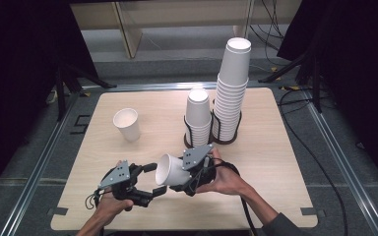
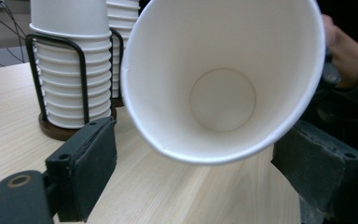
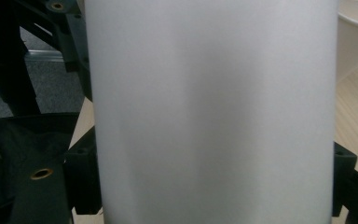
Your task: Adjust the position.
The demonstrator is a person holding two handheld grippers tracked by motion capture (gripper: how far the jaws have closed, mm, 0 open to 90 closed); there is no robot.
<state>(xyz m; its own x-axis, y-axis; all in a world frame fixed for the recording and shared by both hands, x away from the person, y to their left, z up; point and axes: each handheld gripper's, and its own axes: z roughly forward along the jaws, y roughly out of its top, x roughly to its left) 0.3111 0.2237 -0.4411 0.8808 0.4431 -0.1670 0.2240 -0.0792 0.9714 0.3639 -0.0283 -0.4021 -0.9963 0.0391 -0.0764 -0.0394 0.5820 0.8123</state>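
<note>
Right gripper (image 1: 179,173) clamps a paper cup (image 1: 170,170) sideways, low over the table (image 1: 275,162), in front of the cup racks (image 1: 211,129), mouth toward the left gripper (image 1: 152,181). Left jaws stand open, flanking the rim (image 2: 205,157), not touching. Judgement: centre the rim between the pads (image 2: 91,163), close gently to avoid crushing.

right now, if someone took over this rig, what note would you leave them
Right gripper: shut on a paper cup, held on its side, mouth toward the left gripper.
Left gripper: open, jaws either side of the cup's rim, not pressing.
Two cup stacks sit in black wire holders; a single cup stands upright on the table.
Done: one cup set out.
Left: likely place the held cup upright.
</note>
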